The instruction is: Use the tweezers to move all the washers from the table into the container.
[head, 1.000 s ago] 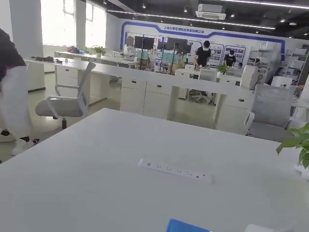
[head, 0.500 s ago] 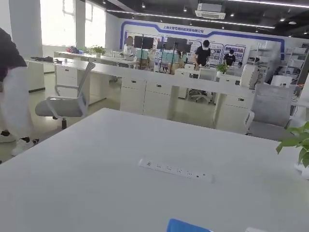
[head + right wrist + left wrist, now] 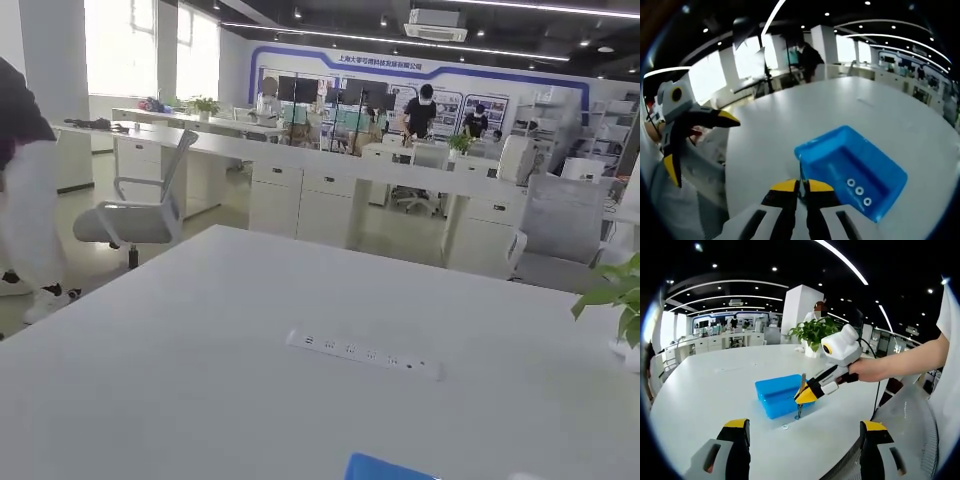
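In the left gripper view a hand holds my right gripper (image 3: 803, 398) shut on thin metal tweezers (image 3: 799, 410), which point down at the white table beside the blue container (image 3: 776, 396). A small washer (image 3: 785, 427) lies on the table just in front of that container. My left gripper (image 3: 805, 445) stands open, its jaws wide apart and holding nothing. In the right gripper view my right gripper (image 3: 801, 182) pinches the tweezers (image 3: 800, 170) at the container's (image 3: 840, 150) near rim. Three washers (image 3: 859, 191) lie inside it. The left gripper (image 3: 705, 152) hovers open at the left.
A potted plant (image 3: 812, 332) stands behind the container, and its leaves (image 3: 612, 295) show at the right of the head view. A white power strip (image 3: 365, 354) lies mid-table, with a corner of the blue container (image 3: 378, 468) at the bottom edge. Desks, chairs and people fill the room beyond.
A white shape at the bottom right edge of the head view has slipped out of the picture. Nothing else has visibly moved.
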Demonstrator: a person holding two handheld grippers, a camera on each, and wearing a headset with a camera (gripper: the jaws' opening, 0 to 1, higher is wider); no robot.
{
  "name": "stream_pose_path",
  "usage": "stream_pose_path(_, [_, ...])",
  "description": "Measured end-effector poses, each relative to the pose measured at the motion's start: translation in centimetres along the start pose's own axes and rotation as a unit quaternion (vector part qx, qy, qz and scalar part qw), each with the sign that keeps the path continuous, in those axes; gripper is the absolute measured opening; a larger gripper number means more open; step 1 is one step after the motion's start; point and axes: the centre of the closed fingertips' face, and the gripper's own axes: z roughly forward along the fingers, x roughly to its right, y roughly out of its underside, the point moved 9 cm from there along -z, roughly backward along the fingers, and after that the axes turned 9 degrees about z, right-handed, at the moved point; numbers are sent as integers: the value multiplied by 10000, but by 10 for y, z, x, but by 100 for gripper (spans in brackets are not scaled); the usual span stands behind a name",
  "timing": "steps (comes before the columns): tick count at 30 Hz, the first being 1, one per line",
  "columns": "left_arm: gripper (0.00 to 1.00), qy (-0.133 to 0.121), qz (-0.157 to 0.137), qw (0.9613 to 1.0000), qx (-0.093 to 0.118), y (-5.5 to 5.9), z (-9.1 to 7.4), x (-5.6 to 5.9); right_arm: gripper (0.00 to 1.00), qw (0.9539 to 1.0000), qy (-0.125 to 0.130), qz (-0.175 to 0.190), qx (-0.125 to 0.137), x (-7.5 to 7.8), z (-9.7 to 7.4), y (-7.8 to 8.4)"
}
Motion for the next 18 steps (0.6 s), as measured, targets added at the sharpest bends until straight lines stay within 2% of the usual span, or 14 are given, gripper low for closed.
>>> stream_pose_path(11, [92,0,-4,10000,-3,0,0,0,4,9999,-111,53,-12,0,5,1])
stream_pose_path(14, [93,2,-1,10000,-9,1,0,0,4,9999,-144,-55,-75,-3,5,1])
stream_pose_path(18, [93,8,-3,10000,-8,0,0,0,4,9998,-179,-5,-108,-3,4,2])
